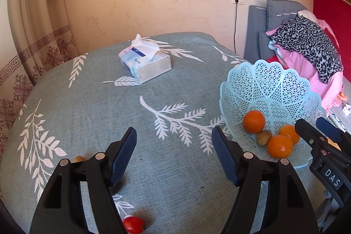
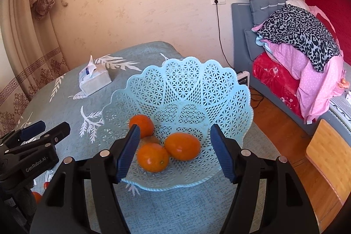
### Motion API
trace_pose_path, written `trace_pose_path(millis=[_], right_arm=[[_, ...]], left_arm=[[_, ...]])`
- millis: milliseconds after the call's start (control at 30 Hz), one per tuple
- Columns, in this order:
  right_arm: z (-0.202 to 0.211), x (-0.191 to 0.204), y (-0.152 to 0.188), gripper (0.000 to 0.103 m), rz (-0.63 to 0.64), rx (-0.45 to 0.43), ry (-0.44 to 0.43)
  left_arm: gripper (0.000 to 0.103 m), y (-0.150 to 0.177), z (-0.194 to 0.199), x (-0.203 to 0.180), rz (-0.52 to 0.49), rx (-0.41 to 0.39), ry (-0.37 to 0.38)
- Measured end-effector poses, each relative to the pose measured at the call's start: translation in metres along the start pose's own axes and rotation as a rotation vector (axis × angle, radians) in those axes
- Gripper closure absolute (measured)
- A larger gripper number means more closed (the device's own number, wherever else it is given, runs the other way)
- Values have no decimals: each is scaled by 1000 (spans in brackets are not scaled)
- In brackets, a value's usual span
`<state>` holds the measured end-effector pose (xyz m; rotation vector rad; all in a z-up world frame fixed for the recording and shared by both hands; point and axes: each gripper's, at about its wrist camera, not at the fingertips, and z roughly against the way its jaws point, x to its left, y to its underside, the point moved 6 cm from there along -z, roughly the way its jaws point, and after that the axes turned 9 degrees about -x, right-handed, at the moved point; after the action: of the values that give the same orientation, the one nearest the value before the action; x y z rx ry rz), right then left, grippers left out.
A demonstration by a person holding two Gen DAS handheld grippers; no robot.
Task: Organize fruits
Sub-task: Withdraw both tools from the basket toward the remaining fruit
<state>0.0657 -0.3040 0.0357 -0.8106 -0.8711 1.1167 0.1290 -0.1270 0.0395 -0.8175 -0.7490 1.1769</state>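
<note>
The left gripper [image 1: 174, 146] hangs over the tabletop [image 1: 92, 115] with its jaws spread and nothing between them. A red fruit [image 1: 132, 224] lies just below it, near the camera. The right gripper [image 2: 175, 144] is likewise released, poised at the near rim of the pale blue lattice basket [image 2: 188, 84]. Inside the basket three oranges [image 2: 153, 157] cluster around a small brownish fruit [image 1: 264, 137]. Farther back a tissue pack [image 1: 145, 63] rests on the leaf-patterned cloth.

Beige textured wall [image 2: 153, 3], patterned cream curtain [image 1: 33, 36], grey sofa [image 2: 243, 47] piled with bedding, wooden floor [image 2: 285, 142], daylight.
</note>
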Motion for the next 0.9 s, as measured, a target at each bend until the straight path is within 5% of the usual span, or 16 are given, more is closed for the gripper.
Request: trace_pose_path(millis=[833, 900], right_arm=[[6, 71, 30, 34, 113, 68, -125], [6, 76, 32, 28, 121, 72, -136]], left_arm=[[32, 20, 18, 64, 64, 18, -84], [32, 23, 19, 75, 79, 23, -101]])
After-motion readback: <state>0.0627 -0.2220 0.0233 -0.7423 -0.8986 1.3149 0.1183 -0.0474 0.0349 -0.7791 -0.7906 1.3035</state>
